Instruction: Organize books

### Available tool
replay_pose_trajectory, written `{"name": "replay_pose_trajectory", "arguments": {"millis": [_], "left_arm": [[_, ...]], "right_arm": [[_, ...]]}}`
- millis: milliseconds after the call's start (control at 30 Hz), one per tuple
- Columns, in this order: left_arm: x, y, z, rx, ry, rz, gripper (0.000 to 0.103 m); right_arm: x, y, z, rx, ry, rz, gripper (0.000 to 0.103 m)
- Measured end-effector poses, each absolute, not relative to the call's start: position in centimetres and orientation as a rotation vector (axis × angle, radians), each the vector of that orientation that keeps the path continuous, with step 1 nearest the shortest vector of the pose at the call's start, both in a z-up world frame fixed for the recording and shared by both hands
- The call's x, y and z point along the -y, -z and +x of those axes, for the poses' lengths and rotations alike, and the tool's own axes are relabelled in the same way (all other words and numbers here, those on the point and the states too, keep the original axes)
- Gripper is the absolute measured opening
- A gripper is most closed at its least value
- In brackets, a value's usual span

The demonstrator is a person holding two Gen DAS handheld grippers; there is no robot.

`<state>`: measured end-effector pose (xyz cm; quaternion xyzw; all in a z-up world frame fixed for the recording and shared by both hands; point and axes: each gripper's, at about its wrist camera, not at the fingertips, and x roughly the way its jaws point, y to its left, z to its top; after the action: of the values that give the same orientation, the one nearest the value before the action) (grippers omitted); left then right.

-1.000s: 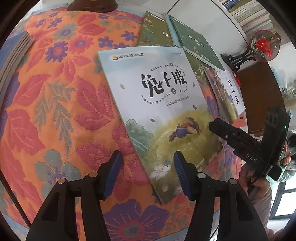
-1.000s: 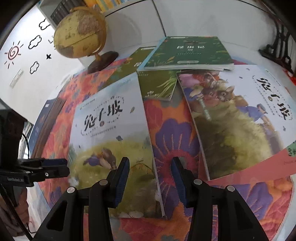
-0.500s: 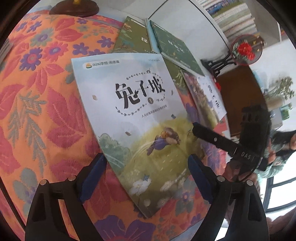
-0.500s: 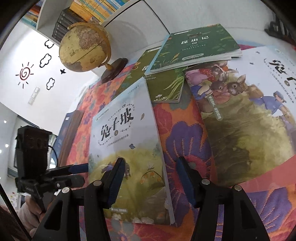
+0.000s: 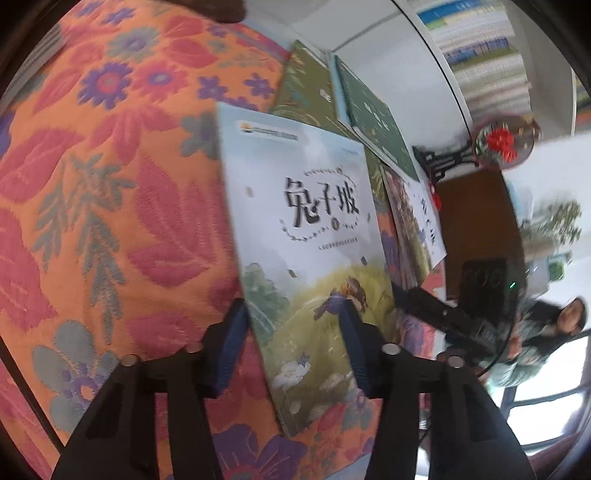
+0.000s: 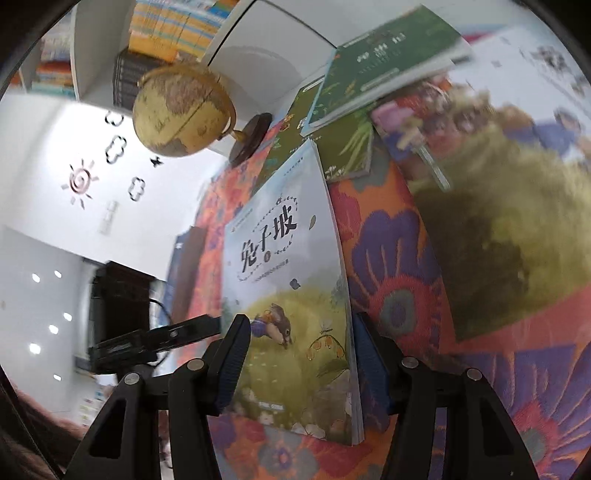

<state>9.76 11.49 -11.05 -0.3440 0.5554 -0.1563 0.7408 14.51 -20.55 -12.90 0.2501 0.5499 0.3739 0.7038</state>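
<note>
both grippers straddle the pale rabbit book near the tablecloth's front edge — left gripper just narrowed, right gripper half-open, neither clamping.

This looks like a home study or a child's reading room. A white bookshelf packed with colourful spines runs along the back, an antique-style globe stands on the table, and sun and cloud stickers dot the white wall. A bright floral tablecloth covers the table, with illustrated children's books spread across it.
</note>
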Motion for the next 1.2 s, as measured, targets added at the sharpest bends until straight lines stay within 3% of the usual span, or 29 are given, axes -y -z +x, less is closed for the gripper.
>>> {"name": "replay_pose_trajectory", "arguments": {"millis": [67, 267, 333, 367, 567, 733, 1200], "left_arm": [[-12.8, 12.0, 9.6, -1.225, 0.353, -0.857, 0.033], [-12.7, 12.5, 10.4, -1.252, 0.421, -0.860, 0.033], [-12.8, 12.6, 10.8, -1.279, 0.423, -0.838, 0.025], [-12.7, 12.5, 11.0, -1.297, 0.413, -0.807, 0.015], [-10.8, 11.1, 11.9, -1.374, 0.356, -0.581, 0.016], [-9.6, 10.6, 12.2, -1.410, 0.325, -0.460, 0.021], [-7.1, 9.6, 12.2, -1.378, 0.321, -0.249, 0.026]], "right_arm": [[20.9, 13.1, 14.3, -1.242, -0.849, 0.573, 0.051], [20.1, 13.6, 13.7, -1.275, -0.927, 0.595, 0.050], [20.0, 13.8, 13.9, -1.287, -0.909, 0.597, 0.042], [20.0, 13.8, 13.9, -1.293, -0.898, 0.603, 0.041], [18.9, 13.7, 12.7, -1.297, -0.929, 0.590, 0.037], [16.6, 13.9, 12.0, -1.320, -0.871, 0.497, 0.013], [15.0, 12.4, 12.6, -1.391, -0.763, 0.327, 0.014]]}}
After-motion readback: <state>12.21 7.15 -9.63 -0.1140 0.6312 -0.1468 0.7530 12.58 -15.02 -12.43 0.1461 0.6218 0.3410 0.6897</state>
